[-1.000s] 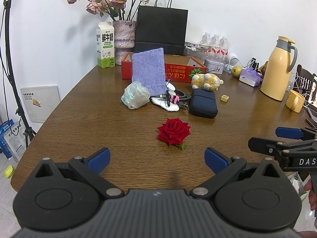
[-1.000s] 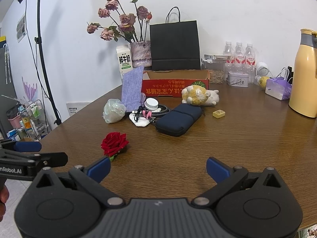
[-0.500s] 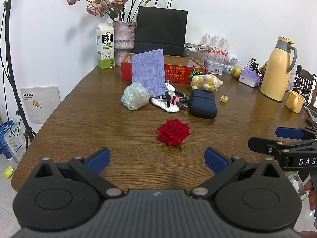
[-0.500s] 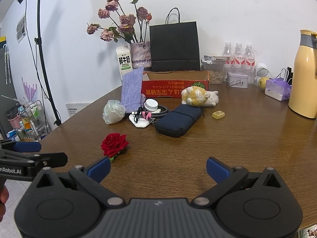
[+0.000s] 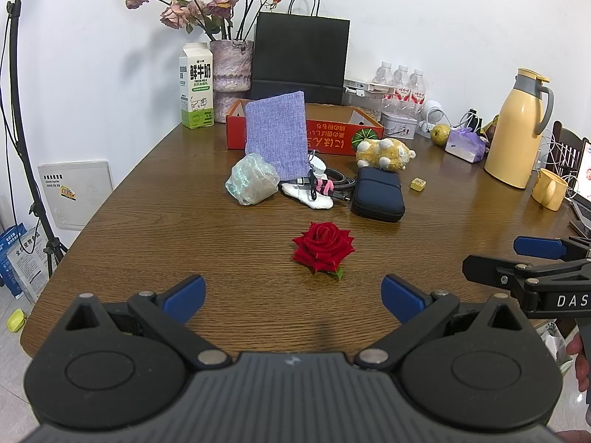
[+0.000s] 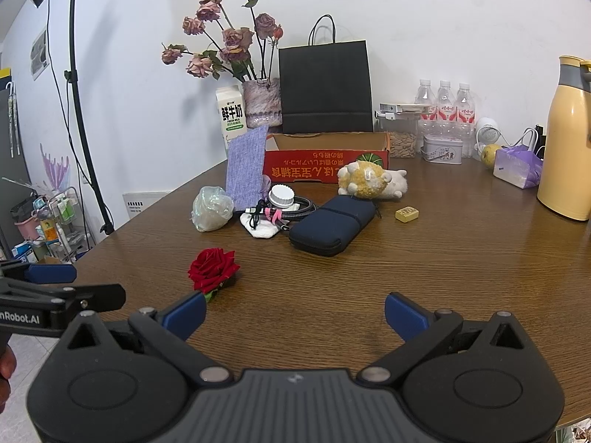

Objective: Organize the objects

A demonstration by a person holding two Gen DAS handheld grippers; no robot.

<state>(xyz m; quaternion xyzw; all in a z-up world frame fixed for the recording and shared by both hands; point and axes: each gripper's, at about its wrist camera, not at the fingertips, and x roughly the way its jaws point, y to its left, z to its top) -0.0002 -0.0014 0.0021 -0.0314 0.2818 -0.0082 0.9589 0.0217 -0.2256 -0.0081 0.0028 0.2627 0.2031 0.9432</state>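
Left hand-held gripper [image 5: 291, 297] hovering low at the counter [image 5: 147, 221] edge, blue fingertips spread wide, nothing between them. Right hand-held gripper [image 6: 295, 312] likewise released, gaping and empty. Red rose [image 5: 322, 246] lying alone at mid-frame on the wood, just ahead of the left fingertips. Further up-frame, clustered: dark blue pouch [image 5: 377, 199], crumpled plastic wrap [image 5: 252, 184], tangled cables [image 5: 328, 184].

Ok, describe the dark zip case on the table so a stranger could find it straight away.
Start at the red cardboard box at the back of the wooden table. Just in front lies a yellow plush toy, and the navy zip case sits right before it. It is the only flat, dark, rounded pouch there.
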